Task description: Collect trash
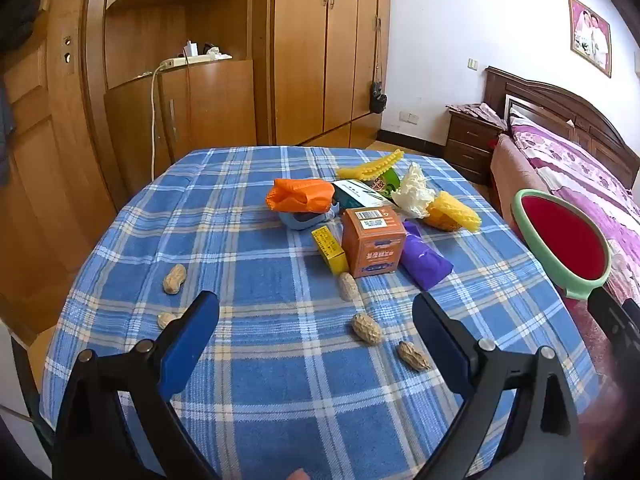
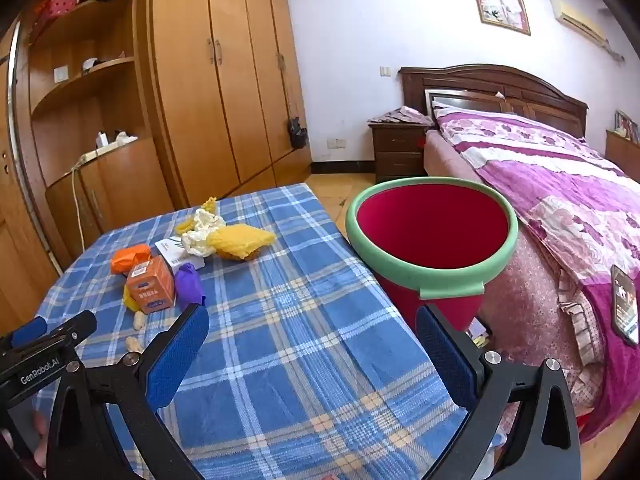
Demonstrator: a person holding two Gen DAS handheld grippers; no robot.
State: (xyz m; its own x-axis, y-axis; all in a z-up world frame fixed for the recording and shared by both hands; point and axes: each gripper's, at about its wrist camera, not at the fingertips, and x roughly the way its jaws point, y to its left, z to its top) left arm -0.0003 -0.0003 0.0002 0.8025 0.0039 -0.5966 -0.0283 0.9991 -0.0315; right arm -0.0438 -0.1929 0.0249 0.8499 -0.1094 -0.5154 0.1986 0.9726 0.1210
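A heap of trash lies mid-table on the blue plaid cloth (image 1: 248, 240): an orange bag (image 1: 300, 196), an orange box (image 1: 372, 240), a small yellow box (image 1: 330, 250), a purple bag (image 1: 424, 260), crumpled white paper (image 1: 414, 192) and yellow foam net (image 1: 452, 212). Several peanuts (image 1: 367, 329) are scattered nearer me. My left gripper (image 1: 314, 308) hovers open over the peanuts, holding nothing. My right gripper (image 2: 312, 316) is open over the table's right edge. A red bucket with a green rim (image 2: 432, 280) sits just past its right finger; whether they touch is unclear.
Wooden wardrobes (image 1: 320, 60) and shelves stand behind the table. A bed with a pink quilt (image 2: 540, 184) and a nightstand (image 2: 398, 152) lie to the right, with a phone (image 2: 625, 308) on the bed. The near half of the cloth holds only peanuts.
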